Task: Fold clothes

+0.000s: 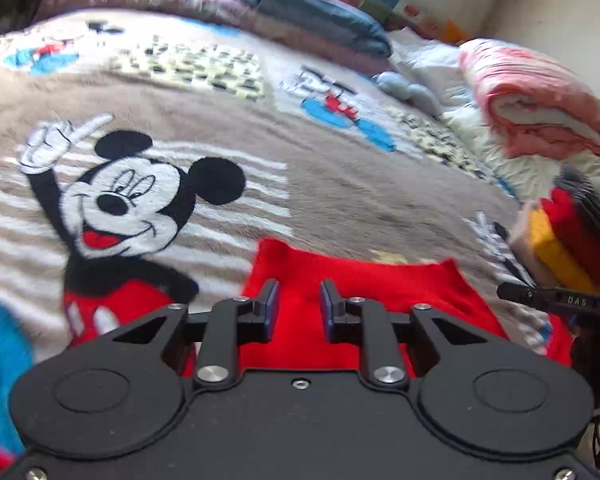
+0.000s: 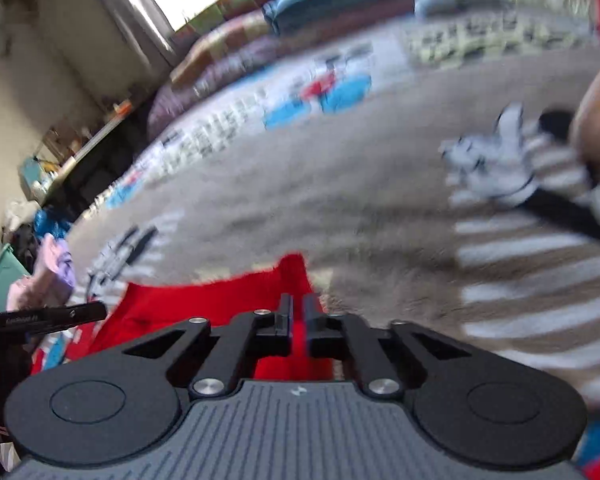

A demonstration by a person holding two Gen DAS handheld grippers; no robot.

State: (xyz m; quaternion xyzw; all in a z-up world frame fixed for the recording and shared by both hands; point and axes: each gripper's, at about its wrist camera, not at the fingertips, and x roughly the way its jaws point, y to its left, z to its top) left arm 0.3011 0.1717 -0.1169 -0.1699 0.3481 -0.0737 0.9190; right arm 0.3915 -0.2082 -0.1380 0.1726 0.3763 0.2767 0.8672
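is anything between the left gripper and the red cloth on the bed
Nothing visible. The left gripper hangs right over the red cloth, jaws slightly apart with nothing between them. The cloth lies flat on the cartoon blanket, its top bare. The folded stack sits off to one side.

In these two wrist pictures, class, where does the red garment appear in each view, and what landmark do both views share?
Left wrist view: the red garment lies bottom centre on the blanket, stretching right, just beyond the gripper's fingers.
Right wrist view: the red garment lies bottom, left of centre, its corner reaching the fingers.
Shared landmark: the blue-and-red cartoon patch on the blanket.
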